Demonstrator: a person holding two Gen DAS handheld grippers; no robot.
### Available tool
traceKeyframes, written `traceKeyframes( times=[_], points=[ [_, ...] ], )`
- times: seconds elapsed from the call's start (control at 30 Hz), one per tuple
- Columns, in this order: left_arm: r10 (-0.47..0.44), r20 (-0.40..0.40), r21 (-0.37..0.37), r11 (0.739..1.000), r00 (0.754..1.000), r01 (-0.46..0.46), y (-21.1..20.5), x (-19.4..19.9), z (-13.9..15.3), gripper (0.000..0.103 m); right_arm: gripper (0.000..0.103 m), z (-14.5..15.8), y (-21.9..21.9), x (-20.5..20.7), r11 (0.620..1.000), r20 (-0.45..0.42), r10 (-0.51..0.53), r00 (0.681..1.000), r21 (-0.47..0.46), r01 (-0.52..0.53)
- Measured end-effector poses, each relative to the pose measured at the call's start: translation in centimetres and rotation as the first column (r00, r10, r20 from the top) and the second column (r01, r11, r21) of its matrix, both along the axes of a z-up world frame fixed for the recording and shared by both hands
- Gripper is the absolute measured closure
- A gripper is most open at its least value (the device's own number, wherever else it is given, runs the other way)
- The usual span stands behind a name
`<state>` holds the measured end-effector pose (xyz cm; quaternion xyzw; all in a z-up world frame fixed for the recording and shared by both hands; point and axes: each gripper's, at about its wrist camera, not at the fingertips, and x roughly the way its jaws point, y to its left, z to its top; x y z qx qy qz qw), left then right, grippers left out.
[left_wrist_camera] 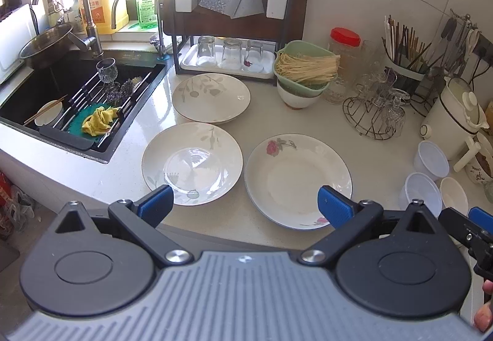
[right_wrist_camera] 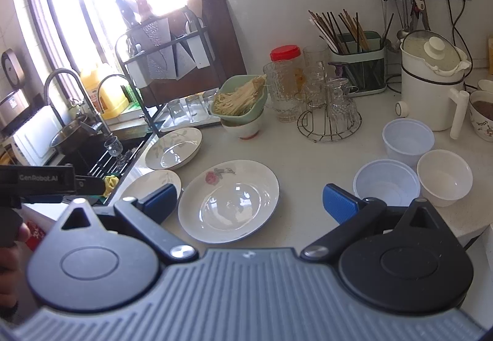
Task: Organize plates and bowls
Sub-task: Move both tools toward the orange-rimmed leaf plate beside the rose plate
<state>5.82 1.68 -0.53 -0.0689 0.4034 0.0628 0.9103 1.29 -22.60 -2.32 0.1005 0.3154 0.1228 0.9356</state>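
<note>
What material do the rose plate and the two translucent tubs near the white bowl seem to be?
Rose plate: likely glazed ceramic, glossy, showing sharp window reflections and a printed flower. Translucent tubs: probably thin plastic, matte and milky, with thin walls that let light through.

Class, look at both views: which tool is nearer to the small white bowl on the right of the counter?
Right. The right tool hovers open with the bowl just beyond its right finger. The left tool sits further left, over the two front plates, and the bowl lies past the right tool.
</note>
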Motion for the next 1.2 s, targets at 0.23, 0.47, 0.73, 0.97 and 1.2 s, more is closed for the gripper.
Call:
traceKeyframes(
  times=[0.23, 0.47, 0.73, 0.97, 1.2],
  points=[
    [0.053, -0.042, -0.043, 0.998, 0.998, -0.055, 0.2, -0.8, -0.6, 0.002, 0.000, 0.2, -0.2, 0.9, 1.000, -0.024, 0.025, 0.999, -0.005, -0.026],
    [0.069, -0.051, -0.082, 0.994, 0.996, -0.073, 2.6, 0.2, -2.0, 0.002, 0.004, -0.4, 1.8, 1.5, 0.997, -0.051, 0.074, 0.996, 0.003, -0.074],
    [-0.047, -0.059, -0.089, 0.995, 0.997, 0.042, 6.9, 5.4, -2.0, 0.002, 0.004, -0.4, 5.8, 4.4, 0.999, -0.071, 0.022, 0.997, -0.031, -0.024],
    [-0.139, -0.084, -0.084, 0.988, 0.987, 0.132, 12.0, 10.8, -2.3, 0.002, 0.004, -0.8, 11.0, 7.7, 0.999, -0.085, -0.048, 0.995, -0.030, 0.045],
    [-0.185, -0.117, -0.051, 0.982, 0.976, 0.181, 17.6, 14.8, -4.2, 0.002, 0.004, -2.7, 16.5, 10.6, 0.998, -0.175, -0.069, 0.982, -0.012, 0.068]
  ],
)
